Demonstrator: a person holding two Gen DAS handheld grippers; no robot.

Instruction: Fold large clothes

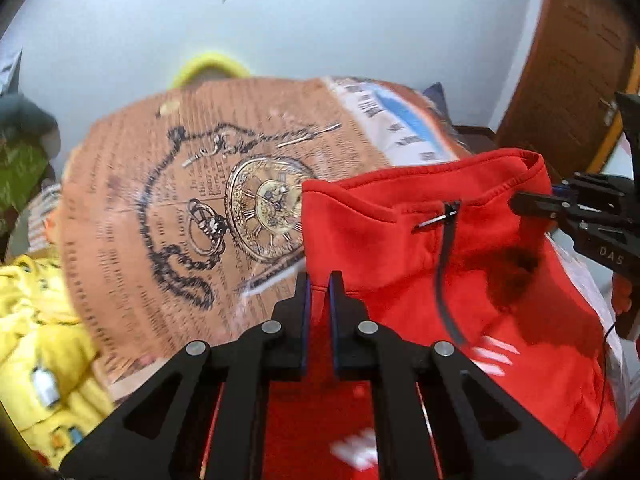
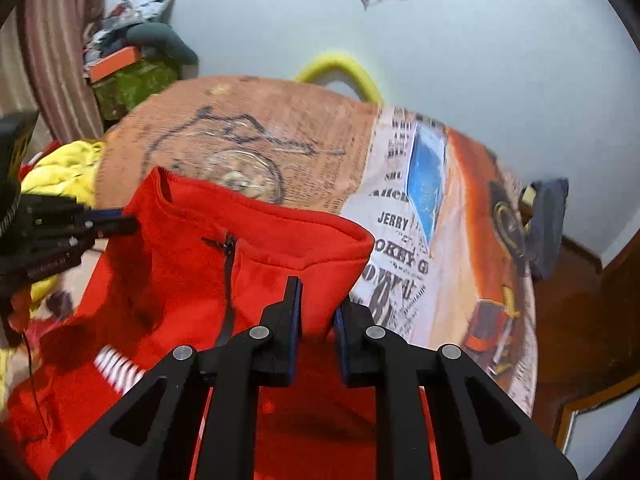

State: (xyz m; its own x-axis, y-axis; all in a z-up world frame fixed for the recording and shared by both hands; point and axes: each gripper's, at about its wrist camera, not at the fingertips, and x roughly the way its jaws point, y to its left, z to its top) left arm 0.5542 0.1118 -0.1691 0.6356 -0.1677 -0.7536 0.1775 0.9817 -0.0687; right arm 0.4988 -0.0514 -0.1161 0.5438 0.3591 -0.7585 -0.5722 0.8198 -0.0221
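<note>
The left hand-held gripper [image 1: 319, 280] pinches one end of a red top's [image 1: 400, 248] collar and the right hand-held gripper [image 2: 318, 300] pinches the other — both clamped on fabric. The top, bright red with a short black zip [image 1: 442, 264] and white stripes, hangs raised above a bed [image 2: 400, 208] with a printed cover.

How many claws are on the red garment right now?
2. The left claw is shut on the red garment at one end of its raised collar edge; the right claw is shut on the other end. Nothing suggests any other claw.
</note>
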